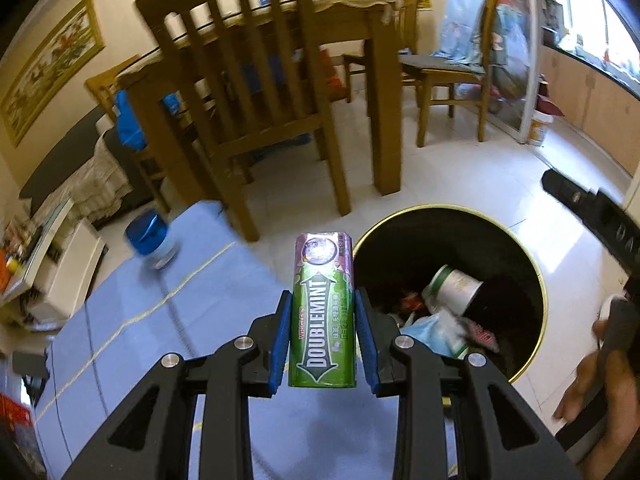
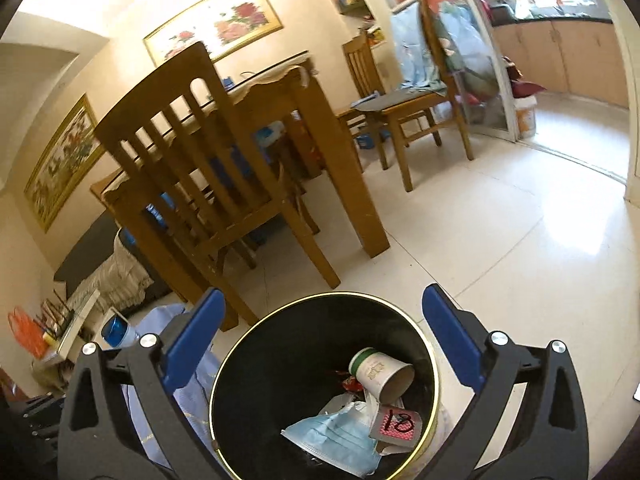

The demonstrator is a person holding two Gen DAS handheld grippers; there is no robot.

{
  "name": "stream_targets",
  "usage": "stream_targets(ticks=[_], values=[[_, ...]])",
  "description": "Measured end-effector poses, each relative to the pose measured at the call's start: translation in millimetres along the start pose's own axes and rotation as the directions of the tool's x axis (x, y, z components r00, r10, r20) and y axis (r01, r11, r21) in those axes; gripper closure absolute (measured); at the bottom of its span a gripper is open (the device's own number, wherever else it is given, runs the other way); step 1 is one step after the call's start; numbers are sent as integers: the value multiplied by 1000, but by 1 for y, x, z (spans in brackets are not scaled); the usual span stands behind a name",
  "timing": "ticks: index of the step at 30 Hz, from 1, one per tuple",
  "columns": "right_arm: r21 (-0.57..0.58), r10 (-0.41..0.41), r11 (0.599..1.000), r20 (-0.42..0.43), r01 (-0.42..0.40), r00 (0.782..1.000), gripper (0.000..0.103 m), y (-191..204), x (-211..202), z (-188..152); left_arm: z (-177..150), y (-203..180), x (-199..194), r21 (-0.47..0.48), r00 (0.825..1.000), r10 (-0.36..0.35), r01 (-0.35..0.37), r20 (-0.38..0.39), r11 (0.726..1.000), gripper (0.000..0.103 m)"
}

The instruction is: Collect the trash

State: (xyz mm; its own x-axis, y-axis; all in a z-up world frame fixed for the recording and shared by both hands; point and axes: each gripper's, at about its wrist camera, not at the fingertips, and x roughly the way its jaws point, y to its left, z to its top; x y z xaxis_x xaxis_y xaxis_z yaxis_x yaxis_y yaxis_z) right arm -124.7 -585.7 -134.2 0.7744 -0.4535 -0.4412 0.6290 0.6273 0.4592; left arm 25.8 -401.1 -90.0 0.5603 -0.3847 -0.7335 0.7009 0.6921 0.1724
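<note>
My left gripper (image 1: 323, 295) is shut on a green Doublemint gum container (image 1: 323, 320), held upright between the blue pads just left of the bin's rim. The black trash bin (image 1: 536, 280) with a gold rim stands on the floor. Inside it lie a paper cup (image 1: 454, 284), a blue face mask (image 2: 332, 436) and a pink card marked 13 (image 2: 396, 424). My right gripper (image 2: 322, 292) is open and empty, its fingers (image 2: 196, 336) spread wide over the bin (image 2: 216, 392). In the left wrist view, a hand (image 1: 600, 380) holds that gripper at the right edge.
A blue cloth (image 1: 160, 320) covers the surface under my left gripper, and a blue-lidded jar (image 1: 150, 240) stands on it. A wooden chair (image 1: 248, 92) and dining table (image 1: 360, 12) stand just behind the bin. Pale floor tiles (image 2: 500, 240) stretch to the right.
</note>
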Motion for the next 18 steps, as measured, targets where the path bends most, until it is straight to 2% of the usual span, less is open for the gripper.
stream_targets(ticks=[7,8,11,13,17,18], values=[[18,-21,1000,25,20,999,6,-11,-4,2,24,-34,12,47,998,-58,57,15,997,73],[28,-23,999,21,22,1000,6,-16,-5,2,24,-36,13,47,998,-59,58,18,997,71],[57,-32,998,8,32,999,6,-23,0,2,22,-36,10,46,997,-67,65,36,997,48],[67,-34,997,-6,34,999,6,-25,4,1,22,-35,7,51,997,-58,55,53,997,46],[52,-36,998,-16,37,999,6,-20,5,0,23,-29,0,36,994,-87,85,61,996,45],[44,-37,998,-12,37,999,6,-18,4,0,21,-26,-5,32,993,-91,89,70,996,40]])
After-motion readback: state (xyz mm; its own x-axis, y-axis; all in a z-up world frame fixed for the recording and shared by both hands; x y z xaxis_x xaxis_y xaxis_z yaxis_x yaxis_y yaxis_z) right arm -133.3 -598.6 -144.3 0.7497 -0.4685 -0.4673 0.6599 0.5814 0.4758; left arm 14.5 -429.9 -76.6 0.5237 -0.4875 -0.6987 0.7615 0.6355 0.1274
